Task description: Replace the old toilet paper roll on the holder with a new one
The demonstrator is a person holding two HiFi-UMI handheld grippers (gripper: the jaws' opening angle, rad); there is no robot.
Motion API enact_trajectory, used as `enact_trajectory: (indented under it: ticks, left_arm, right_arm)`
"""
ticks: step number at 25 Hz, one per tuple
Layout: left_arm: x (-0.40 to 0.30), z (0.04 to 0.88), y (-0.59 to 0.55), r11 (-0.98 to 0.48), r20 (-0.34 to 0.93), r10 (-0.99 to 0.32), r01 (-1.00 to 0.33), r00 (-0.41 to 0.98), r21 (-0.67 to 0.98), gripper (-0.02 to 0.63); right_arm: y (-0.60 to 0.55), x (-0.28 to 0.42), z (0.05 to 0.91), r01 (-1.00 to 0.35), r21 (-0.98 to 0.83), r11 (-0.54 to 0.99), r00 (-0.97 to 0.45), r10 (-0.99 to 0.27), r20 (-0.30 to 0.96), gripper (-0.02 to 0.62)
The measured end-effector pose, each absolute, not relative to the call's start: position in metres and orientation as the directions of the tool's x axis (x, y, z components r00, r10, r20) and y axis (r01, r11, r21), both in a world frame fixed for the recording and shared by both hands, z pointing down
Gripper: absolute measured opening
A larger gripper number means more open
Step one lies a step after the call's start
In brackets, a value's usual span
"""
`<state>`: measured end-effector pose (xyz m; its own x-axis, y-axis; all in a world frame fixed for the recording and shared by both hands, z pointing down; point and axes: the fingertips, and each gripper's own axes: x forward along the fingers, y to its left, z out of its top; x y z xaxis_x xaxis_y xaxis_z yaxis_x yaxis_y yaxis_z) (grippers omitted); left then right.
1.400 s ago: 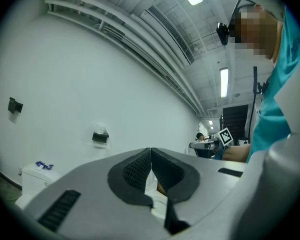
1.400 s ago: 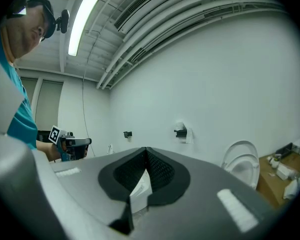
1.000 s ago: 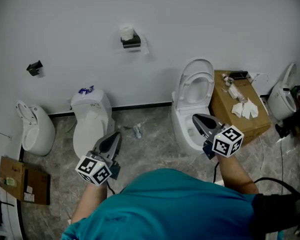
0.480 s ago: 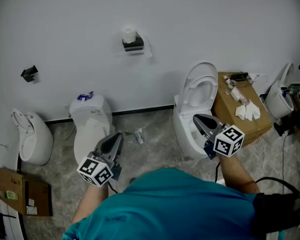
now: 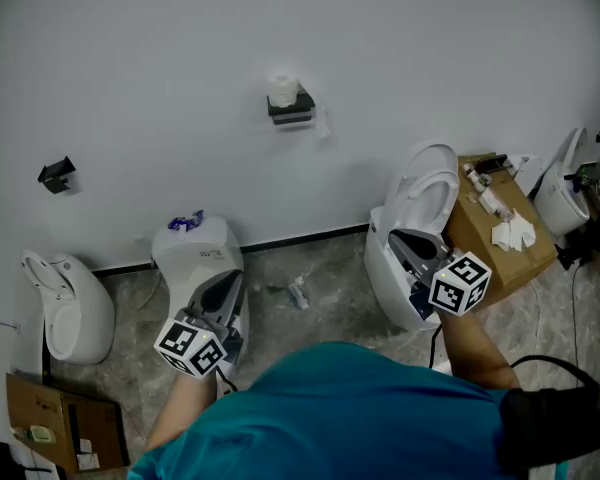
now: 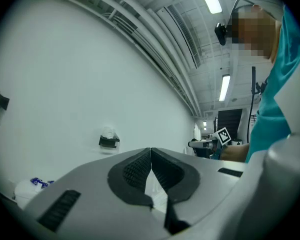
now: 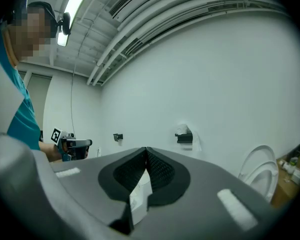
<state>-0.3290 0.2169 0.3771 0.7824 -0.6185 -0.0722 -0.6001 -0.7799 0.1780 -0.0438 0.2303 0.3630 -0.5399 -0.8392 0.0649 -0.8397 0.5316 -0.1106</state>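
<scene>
Facing: I am looking at a plain white wall [image 5: 180, 48], with both grippers held level in front of me.
Left jaws: the left gripper [image 5: 234, 278] is closed, tips touching, with nothing between them.
Right jaws: the right gripper [image 5: 396, 236] is closed as well and carries nothing.
Roll: the toilet paper roll [image 5: 283, 88] stands on top of the black holder [image 5: 292, 110] high on the wall, well apart from both grippers. A loose paper tail [image 5: 323, 125] hangs at the holder's right.
Wall fitting: a small black bracket [image 5: 56, 175] sits far to the left of the holder.
Floor: I see a grey mottled floor [image 5: 330, 298] with a bit of litter [image 5: 298, 293] near the wall.
Toilets: the left toilet [image 5: 68, 303] stands by the wall. The closed toilet [image 5: 195, 253] is just beyond the left gripper, and the open toilet [image 5: 430, 183] is behind the right gripper.
Box: a cardboard box [image 5: 485, 243] stands right of the open toilet, with white scraps [image 5: 513, 231] on top.
Corner: flat cardboard [image 5: 50, 423] lies at lower left.
</scene>
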Motion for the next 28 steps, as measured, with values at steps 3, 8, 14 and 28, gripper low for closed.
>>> enact_trajectory:
  ticks: [3, 8, 14, 28]
  left_arm:
    - [-0.346, 0.378, 0.189, -0.781, -0.063, -0.616, -0.597, 0.786, 0.187, 0.009]
    - [-0.358, 0.386, 0.152, -0.776, -0.056, -0.618, -0.597, 0.785, 0.202, 0.009]
    - [-0.336, 0.397, 0.112, -0.758, -0.027, -0.635, -0.616, 0.772, 0.215, 0.009]
    - [-0.198, 0.386, 0.035, -0.644, -0.041, -0.756, -0.732, 0.653, 0.222, 0.010]
  right_arm:
    - [0.205, -0.058, 0.368, -0.848, -0.120, 0.517, -0.527, -0.847, 0.077, 0.005]
    - [0.169, -0.067, 0.376, -0.851, -0.129, 0.509, -0.522, -0.847, 0.099, 0.005]
    - [0.121, -0.045, 0.384, -0.840, -0.138, 0.525, -0.540, -0.834, 0.109, 0.005]
    - [-0.002, 0.087, 0.373, -0.732, -0.119, 0.670, -0.680, -0.728, 0.088, 0.005]
